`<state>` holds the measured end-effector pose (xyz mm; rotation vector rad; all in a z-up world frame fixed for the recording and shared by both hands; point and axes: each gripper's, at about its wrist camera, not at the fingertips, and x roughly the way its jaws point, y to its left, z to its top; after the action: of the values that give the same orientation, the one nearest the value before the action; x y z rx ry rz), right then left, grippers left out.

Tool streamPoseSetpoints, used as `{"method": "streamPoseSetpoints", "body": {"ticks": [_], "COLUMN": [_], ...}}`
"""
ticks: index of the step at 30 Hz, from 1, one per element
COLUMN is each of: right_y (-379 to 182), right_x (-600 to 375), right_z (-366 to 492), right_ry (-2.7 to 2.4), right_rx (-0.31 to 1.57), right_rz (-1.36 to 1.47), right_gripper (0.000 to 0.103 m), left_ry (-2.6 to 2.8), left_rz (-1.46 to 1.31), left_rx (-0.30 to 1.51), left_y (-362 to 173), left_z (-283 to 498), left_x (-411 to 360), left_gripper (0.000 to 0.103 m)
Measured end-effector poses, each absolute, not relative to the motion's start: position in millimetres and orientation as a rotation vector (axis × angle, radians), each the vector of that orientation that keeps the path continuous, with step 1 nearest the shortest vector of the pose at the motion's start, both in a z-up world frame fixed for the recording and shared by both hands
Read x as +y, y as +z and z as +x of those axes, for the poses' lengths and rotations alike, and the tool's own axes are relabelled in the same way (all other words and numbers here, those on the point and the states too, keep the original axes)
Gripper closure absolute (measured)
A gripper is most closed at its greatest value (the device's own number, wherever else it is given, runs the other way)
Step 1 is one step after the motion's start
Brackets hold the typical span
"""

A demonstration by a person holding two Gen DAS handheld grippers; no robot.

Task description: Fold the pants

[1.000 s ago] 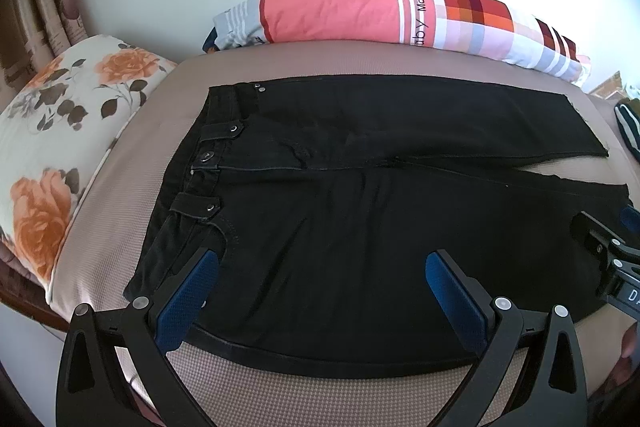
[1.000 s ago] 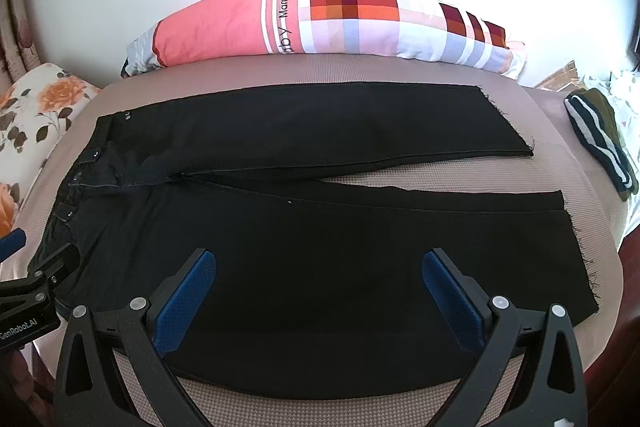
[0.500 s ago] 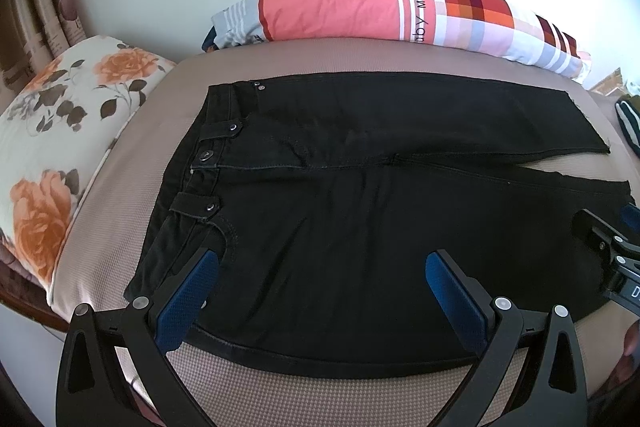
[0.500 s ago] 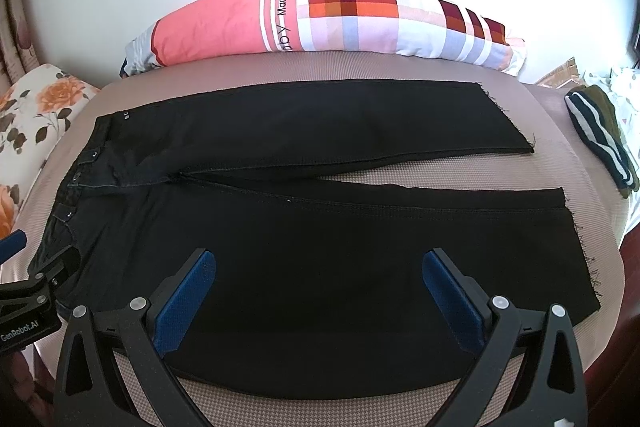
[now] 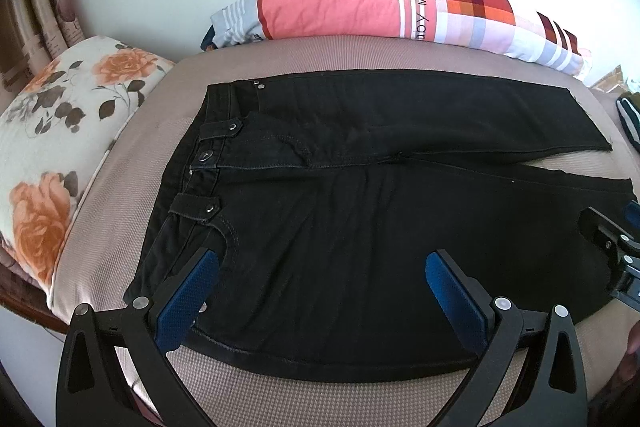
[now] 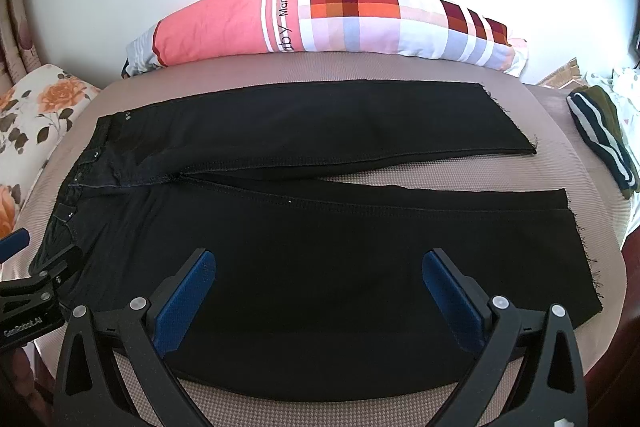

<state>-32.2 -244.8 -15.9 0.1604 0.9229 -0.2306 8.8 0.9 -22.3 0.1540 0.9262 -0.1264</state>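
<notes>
Presently we record black pants [image 6: 320, 227] spread flat on a taupe bed [image 6: 440, 171], against a white wall. We read "Mama's" on the bolster [image 6: 320, 23]. Left claw [image 5: 320, 279] and right claw [image 6: 320, 279] gape wide, gripping nothing, above the near leg.

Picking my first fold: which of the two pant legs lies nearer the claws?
The near leg, running right under both open claws, left claw and right claw. The other leg lies farther back, beside the striped pillow.
</notes>
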Motion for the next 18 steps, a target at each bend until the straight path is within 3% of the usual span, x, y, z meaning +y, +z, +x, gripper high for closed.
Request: {"method": "streamPoseSetpoints", "body": {"ticks": [18], "right_y": [-18.7], "right_x": [-257.2], "right_z": [-15.4], "right_ry": [-0.179], "right_rx": [0.93], "right_rz": [0.262], "right_gripper": [0.0], "left_ry": [-0.131], "left_rz": [0.141], "left_rx": [0.95], "left_y": [-23.7], "left_z": [55.3], "left_x": [27.2], "left_gripper": [0.0]}}
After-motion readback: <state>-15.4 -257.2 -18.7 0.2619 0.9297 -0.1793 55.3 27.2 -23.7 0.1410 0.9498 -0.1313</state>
